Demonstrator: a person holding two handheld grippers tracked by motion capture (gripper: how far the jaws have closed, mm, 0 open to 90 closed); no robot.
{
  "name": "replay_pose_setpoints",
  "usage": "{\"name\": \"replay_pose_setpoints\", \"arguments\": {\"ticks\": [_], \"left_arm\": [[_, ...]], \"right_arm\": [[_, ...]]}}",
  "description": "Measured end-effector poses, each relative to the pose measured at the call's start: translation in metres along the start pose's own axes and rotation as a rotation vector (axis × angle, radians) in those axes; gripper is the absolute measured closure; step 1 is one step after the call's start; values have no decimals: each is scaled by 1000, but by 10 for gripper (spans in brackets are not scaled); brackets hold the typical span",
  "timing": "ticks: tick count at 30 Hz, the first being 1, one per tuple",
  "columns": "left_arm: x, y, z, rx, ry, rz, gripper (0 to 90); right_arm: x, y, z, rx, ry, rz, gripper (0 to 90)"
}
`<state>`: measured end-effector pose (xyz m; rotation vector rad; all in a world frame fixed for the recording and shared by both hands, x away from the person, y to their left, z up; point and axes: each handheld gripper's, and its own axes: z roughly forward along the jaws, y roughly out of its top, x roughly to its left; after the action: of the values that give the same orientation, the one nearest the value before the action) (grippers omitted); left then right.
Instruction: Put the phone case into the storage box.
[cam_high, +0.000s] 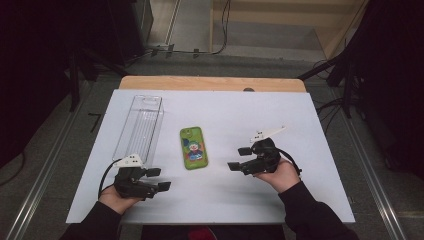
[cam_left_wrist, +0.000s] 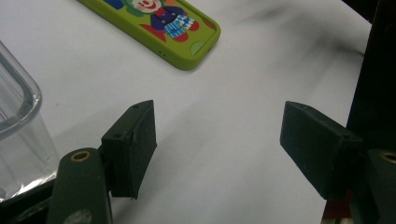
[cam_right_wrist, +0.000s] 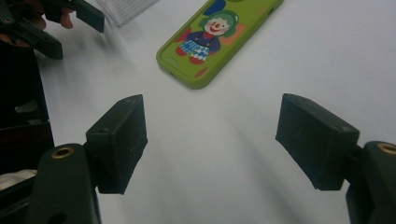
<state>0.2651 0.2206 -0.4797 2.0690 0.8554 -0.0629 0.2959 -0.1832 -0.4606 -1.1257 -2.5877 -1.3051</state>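
— Looking at the clear plastic bin (cam_high: 138, 126) first: what's in it?

— I see nothing inside it. It's a long, narrow, see-through box with ribbed walls and rounded corners, lying on the white table (cam_high: 280, 105) at its left side, just beyond the left gripper (cam_high: 159, 179).

— And the grippers?

— Both have their jaws spread wide with only bare tabletop between them. The left gripper (cam_left_wrist: 217, 144) hovers near the table's front edge and grips nothing. The right gripper (cam_high: 240, 158) points leftward toward the phone, also holding nothing; its blocky pads (cam_right_wrist: 317, 140) are matte black.

— Where's the phone?

— The phone (cam_high: 193, 147) lies flat in the middle of the table, between the two grippers and apart from both. Its case is a smooth lime-green rectangle with rounded corners and a cartoon clown printed on it.
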Motion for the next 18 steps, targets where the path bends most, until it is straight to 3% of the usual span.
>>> {"name": "replay_pose_setpoints", "arguments": {"ticks": [18], "left_arm": [[0, 0, 0, -1, -4, -2, 278]], "right_arm": [[5, 20, 13, 13, 19, -23, 230]]}}
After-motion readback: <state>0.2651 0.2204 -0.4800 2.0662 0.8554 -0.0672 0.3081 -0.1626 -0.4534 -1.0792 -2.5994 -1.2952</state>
